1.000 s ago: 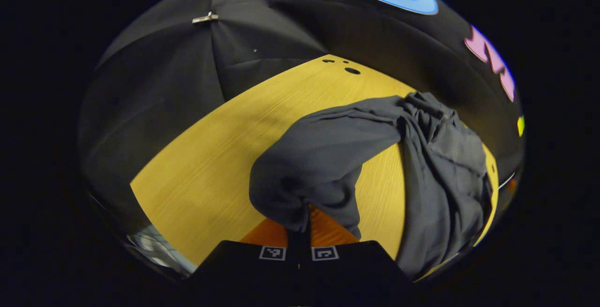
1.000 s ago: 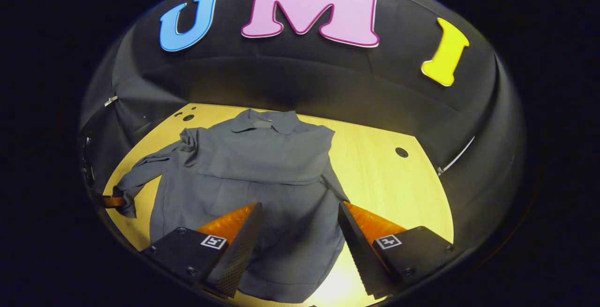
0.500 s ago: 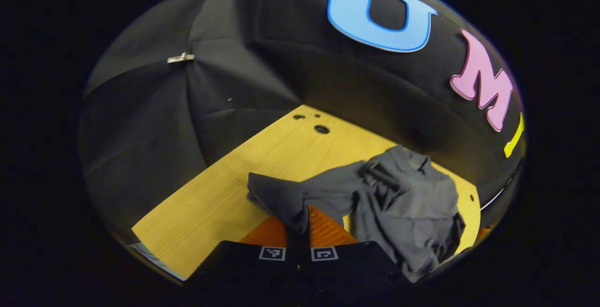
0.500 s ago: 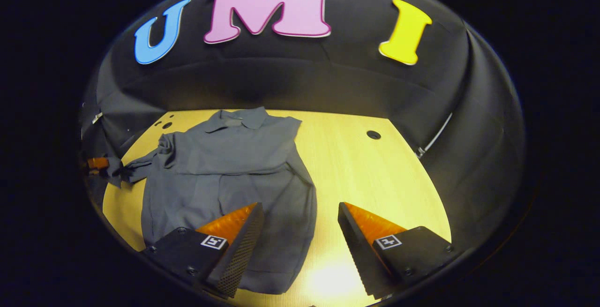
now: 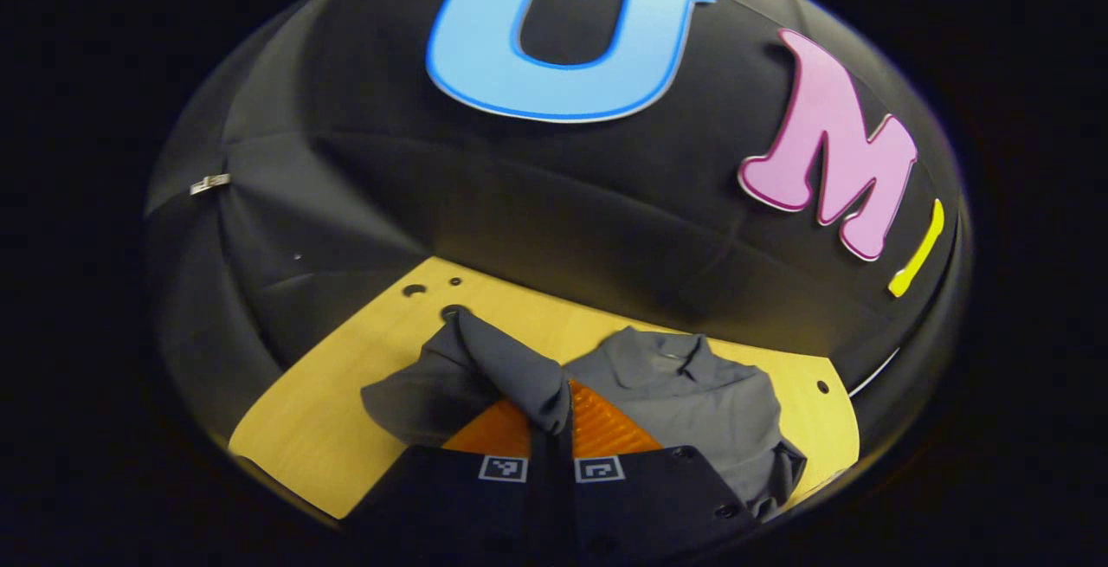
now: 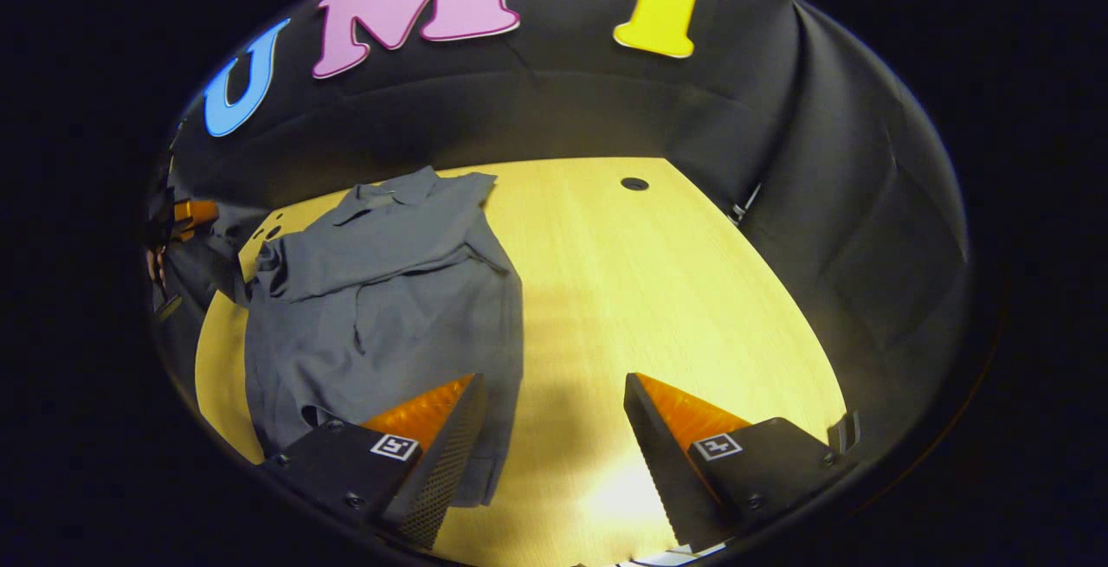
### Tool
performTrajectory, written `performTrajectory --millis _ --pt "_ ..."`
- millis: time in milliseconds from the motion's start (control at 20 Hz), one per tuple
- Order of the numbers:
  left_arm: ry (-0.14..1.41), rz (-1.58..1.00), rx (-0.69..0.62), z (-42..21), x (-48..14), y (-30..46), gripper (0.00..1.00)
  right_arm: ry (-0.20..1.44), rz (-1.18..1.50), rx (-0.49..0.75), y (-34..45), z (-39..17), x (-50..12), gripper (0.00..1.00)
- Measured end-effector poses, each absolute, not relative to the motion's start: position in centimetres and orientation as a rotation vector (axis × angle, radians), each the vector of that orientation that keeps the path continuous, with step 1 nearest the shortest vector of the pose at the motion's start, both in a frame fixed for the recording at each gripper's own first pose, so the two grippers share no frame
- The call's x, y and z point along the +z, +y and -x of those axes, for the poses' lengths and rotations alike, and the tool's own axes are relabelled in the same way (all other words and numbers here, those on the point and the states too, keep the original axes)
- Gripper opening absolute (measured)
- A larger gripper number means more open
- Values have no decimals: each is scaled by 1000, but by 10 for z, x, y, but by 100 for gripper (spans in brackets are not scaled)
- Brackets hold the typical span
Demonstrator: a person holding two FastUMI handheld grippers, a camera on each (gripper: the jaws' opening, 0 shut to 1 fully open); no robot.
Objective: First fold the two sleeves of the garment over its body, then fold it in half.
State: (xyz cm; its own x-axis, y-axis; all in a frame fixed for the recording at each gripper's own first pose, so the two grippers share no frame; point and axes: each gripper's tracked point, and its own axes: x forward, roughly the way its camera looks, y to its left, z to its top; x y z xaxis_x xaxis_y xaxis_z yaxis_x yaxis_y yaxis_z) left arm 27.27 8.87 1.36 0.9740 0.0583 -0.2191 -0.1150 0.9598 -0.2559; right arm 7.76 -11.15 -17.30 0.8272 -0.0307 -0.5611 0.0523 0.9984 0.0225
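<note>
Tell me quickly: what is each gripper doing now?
Left gripper: closed on the shirt's sleeve.
Right gripper: open, holding nothing, above the table.

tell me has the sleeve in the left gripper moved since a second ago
Yes. The left gripper, shut on the sleeve, has carried it toward the table's far edge, up by the holes near the wall.

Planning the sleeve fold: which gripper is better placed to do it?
Left. The left gripper is shut on the shirt's sleeve; the right gripper hangs open over the table.
</note>
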Motion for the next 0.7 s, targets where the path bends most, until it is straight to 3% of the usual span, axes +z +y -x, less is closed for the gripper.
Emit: performTrajectory --millis 350,700 --pt "216 234 -105 -338 29 -49 6 610 -48 -107 -152 -73 -171 98" --pt "279 261 -323 -363 14 -178 5 612 -99 -130 -162 -72 -173 99"
